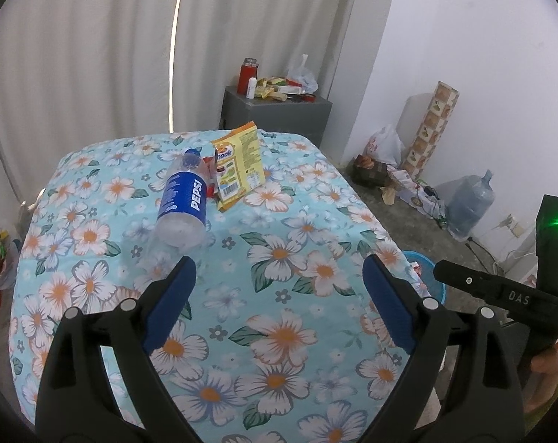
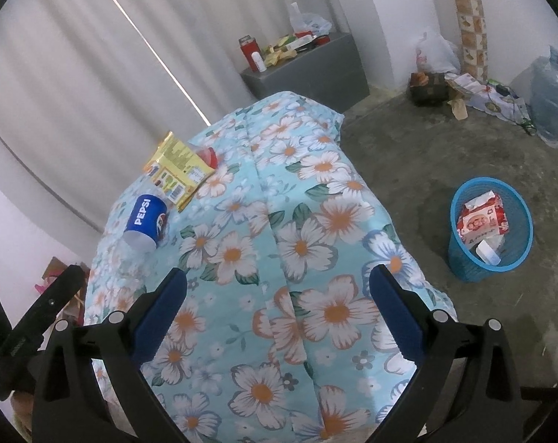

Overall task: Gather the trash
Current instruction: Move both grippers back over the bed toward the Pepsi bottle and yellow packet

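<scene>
On the floral-covered table (image 1: 279, 295), the Pepsi bottle (image 1: 184, 203) lies on its side, touching a yellow snack packet (image 1: 238, 168) beyond it. Both the left hand-held gripper (image 1: 279, 277) and right hand-held gripper (image 2: 279, 288) hover with jaws wide and empty. A blue basket (image 2: 459, 258) holding wrappers stands on the floor beside the table.

Bottle (image 1: 184, 203) lies on its side on the bench (image 1: 297, 332), far left part. Wrapper (image 1: 238, 170) just right of it, leaning over a small item between them. Basket (image 2: 489, 229) on the floor (image 2: 426, 155) right of the bench, packets (image 2: 483, 219) inside. Cabinet (image 1: 279, 110) beyond the far edge, clutter on top. Jug (image 1: 471, 206) far right by the wall.
</scene>
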`<state>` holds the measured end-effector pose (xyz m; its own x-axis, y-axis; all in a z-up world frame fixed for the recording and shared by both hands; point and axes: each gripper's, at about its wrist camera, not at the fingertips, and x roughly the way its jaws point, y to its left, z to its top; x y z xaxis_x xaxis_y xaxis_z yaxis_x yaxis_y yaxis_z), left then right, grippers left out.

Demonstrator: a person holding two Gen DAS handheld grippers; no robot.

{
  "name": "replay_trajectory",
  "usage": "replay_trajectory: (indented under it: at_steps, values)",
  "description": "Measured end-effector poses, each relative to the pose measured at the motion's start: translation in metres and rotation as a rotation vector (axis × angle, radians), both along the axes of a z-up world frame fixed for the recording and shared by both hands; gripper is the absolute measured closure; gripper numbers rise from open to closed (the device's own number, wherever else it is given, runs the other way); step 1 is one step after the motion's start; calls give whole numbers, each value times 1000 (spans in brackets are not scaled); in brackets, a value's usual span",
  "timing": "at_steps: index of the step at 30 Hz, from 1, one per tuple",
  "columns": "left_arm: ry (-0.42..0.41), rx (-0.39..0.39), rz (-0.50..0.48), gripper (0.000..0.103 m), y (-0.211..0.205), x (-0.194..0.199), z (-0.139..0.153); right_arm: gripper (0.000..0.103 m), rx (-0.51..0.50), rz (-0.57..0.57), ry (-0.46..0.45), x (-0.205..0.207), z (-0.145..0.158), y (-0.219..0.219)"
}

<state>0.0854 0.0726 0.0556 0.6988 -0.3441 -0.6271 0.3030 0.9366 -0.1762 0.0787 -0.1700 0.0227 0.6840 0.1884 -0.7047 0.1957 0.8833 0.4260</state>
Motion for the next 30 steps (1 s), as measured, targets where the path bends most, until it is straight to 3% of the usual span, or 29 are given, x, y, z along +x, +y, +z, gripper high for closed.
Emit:
replay_trajectory:
  at_steps: [30]
  values:
    - [5, -2, 12, 15, 10, 5, -7, 7, 20, 35, -2, 3, -2, 6]
